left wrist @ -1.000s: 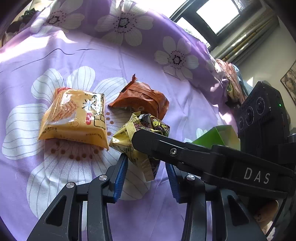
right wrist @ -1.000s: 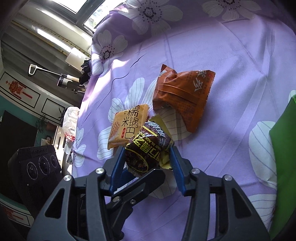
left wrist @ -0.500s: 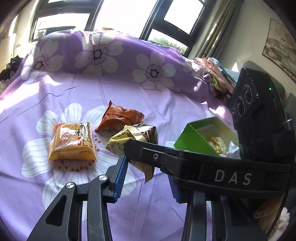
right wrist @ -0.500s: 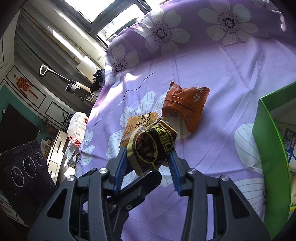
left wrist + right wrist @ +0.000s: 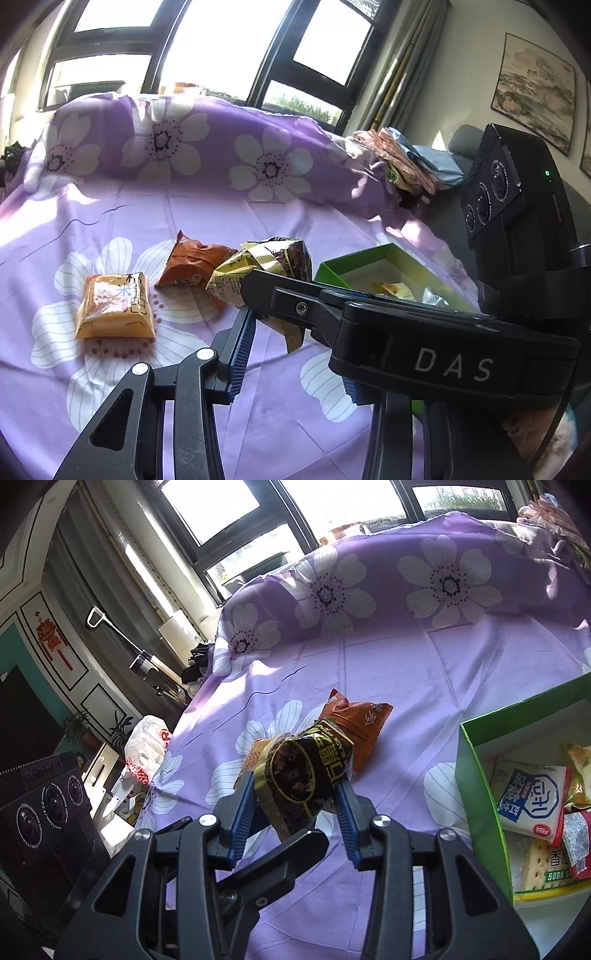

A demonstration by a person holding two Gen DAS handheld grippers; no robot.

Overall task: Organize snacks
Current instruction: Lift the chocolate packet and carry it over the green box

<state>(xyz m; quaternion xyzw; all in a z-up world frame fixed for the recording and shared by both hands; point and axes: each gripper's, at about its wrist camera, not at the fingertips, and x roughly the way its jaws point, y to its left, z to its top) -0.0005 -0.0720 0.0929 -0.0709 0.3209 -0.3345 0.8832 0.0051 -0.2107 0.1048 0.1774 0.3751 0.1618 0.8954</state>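
Our right gripper (image 5: 295, 794) clamps the dark gold-trimmed snack packet (image 5: 306, 771), lifted mid-frame above the purple cloth (image 5: 406, 672). Next we carry it right into the green box (image 5: 476, 775). Our left gripper (image 5: 295, 354) is spread, empty.

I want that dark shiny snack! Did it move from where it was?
Yes. The dark snack, pinched in the right hand-held gripper, rose off the purple cloth toward the green box.

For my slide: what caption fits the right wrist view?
Right hand-held gripper lifts a dark snack packet beside the green box.
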